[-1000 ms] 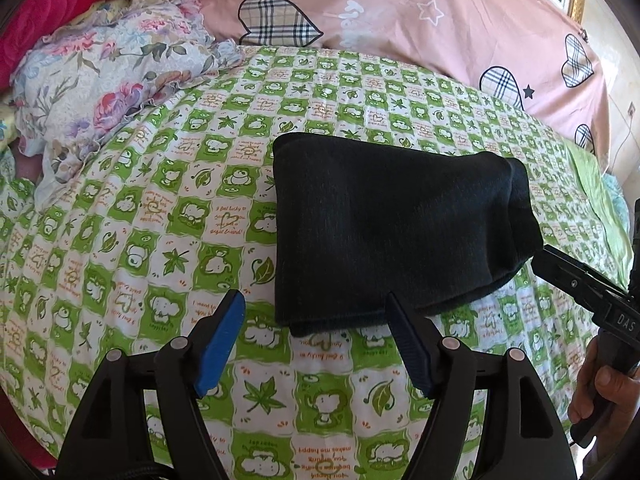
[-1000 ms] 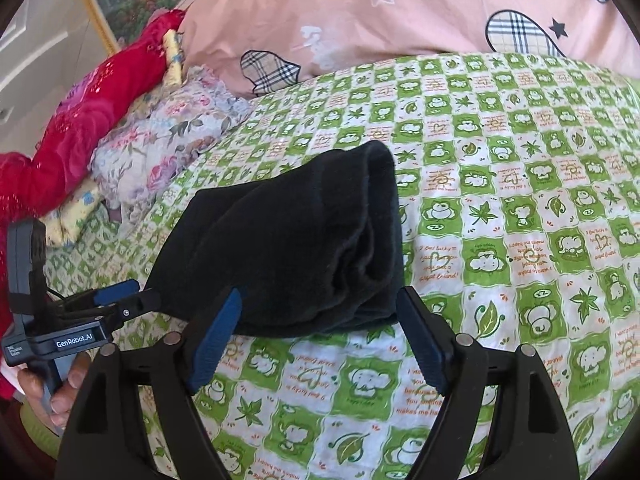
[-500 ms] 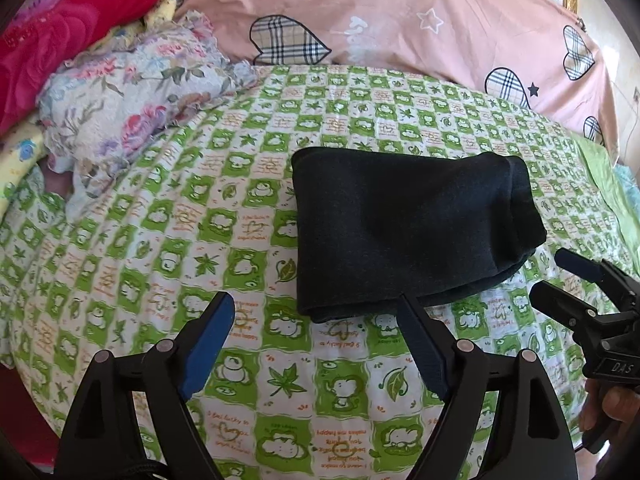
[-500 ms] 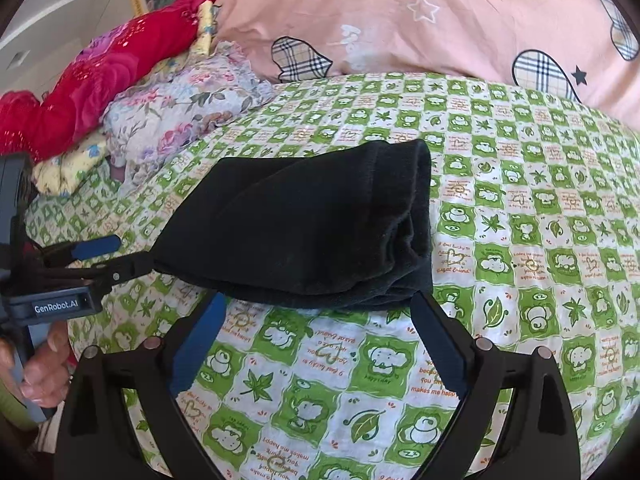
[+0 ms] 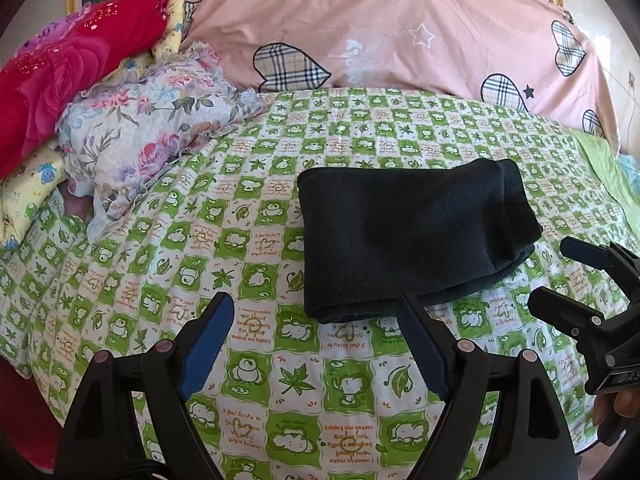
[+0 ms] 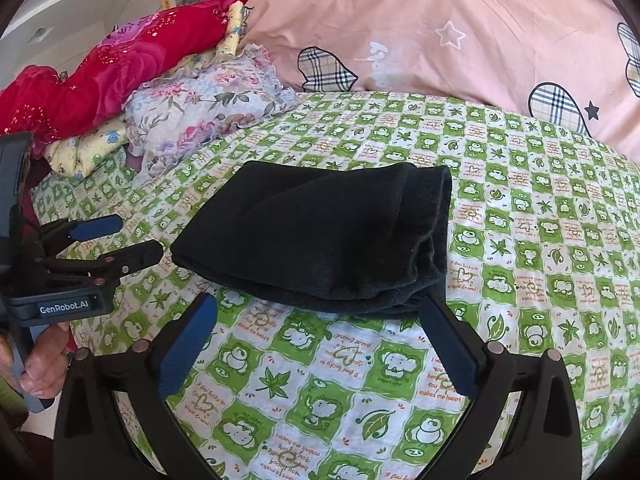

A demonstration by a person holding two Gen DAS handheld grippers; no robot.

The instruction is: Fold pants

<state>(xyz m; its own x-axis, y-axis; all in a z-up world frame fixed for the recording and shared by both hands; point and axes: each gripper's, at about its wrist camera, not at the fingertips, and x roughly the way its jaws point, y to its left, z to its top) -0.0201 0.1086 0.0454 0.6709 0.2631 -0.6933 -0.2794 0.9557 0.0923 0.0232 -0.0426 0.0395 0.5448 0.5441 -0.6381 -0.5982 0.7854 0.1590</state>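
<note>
The black pants (image 5: 412, 236) lie folded into a compact rectangle on the green checked bedsheet (image 5: 248, 248); they also show in the right wrist view (image 6: 320, 240). My left gripper (image 5: 316, 304) is open and empty, a short way back from the pants' near left corner. My right gripper (image 6: 320, 300) is open and empty, just short of the pants' near edge. Each gripper shows in the other's view, the right one (image 5: 560, 276) at the pants' right end, the left one (image 6: 128, 236) at the left end.
A floral pillow (image 5: 152, 132) and a red quilt (image 5: 68, 76) are piled at the back left. A pink duvet with plaid hearts (image 5: 400, 28) runs along the back. The bed's edge is close below both grippers.
Both grippers have drawn back and up from the folded pants, which now sit farther from the fingers. The pants have not moved.
</note>
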